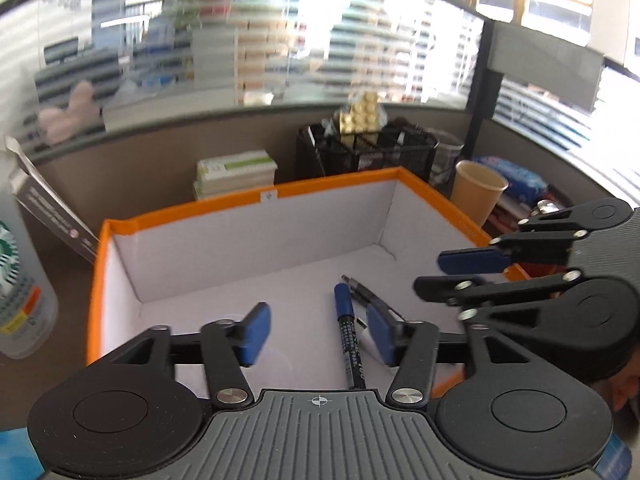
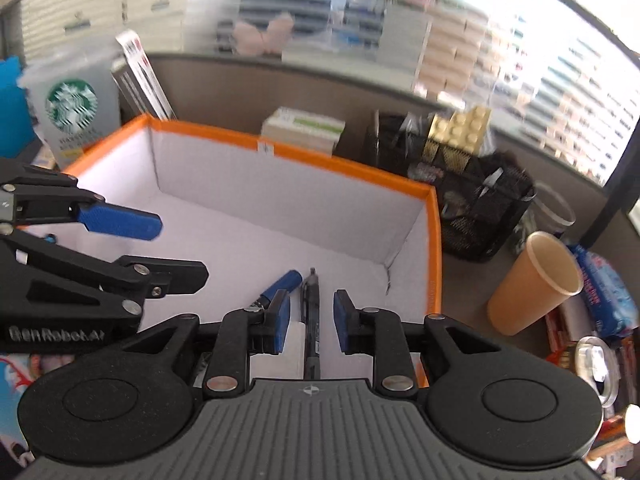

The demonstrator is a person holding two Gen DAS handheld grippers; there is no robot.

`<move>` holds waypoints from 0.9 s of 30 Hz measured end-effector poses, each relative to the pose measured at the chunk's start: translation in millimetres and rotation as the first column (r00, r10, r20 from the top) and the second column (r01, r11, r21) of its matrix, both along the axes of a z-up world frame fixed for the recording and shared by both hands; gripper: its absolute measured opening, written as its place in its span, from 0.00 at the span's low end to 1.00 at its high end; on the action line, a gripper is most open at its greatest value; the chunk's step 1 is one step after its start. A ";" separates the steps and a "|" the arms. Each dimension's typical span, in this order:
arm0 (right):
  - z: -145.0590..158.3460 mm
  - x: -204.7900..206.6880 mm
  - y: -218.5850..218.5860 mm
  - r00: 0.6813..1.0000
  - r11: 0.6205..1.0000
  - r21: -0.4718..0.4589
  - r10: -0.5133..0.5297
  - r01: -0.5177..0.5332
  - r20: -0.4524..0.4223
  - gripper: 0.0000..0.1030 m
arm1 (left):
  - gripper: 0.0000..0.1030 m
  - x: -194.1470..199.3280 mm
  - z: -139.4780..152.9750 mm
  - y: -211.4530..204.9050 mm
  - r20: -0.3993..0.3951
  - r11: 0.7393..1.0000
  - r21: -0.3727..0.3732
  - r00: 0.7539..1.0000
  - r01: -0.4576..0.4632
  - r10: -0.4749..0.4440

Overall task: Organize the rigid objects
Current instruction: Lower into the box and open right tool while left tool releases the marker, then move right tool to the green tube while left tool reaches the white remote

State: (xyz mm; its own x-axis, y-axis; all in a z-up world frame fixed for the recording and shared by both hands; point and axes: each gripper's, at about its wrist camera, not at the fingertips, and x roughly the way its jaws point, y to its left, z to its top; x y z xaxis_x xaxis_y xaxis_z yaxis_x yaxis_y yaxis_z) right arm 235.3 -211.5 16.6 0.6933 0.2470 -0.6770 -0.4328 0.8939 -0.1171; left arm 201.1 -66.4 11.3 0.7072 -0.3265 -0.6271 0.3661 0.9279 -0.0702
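An orange-rimmed box with a white inside [image 1: 256, 196] [image 2: 320, 156] sits in front of both grippers. On its floor lie a blue-capped marker [image 1: 349, 332] [image 2: 280, 286], a black pen [image 1: 366, 294] [image 2: 311, 320] and a small white piece [image 1: 366, 336] [image 2: 294, 344]. My left gripper [image 1: 318, 334] is open and empty above the box floor, the marker between its fingers. My right gripper [image 2: 310, 320] is open and empty over the black pen. Each gripper shows in the other's view: the right one [image 1: 452, 276] and the left one [image 2: 180, 248].
A Starbucks cup [image 1: 16, 288] [image 2: 74, 110] and a dark carton [image 1: 52, 208] stand left of the box. Behind it are stacked books [image 1: 234, 172], a black mesh organizer [image 1: 364, 148] [image 2: 472, 200] with gold bricks, and a paper cup [image 1: 478, 190] [image 2: 536, 280] at right.
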 end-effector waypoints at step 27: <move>-55.9 -99.7 -19.1 0.932 0.931 0.093 0.359 -0.353 -0.049 0.23 | 0.97 -149.8 -55.3 51.0 -0.010 0.999 -0.026 0.999 -0.030 0.030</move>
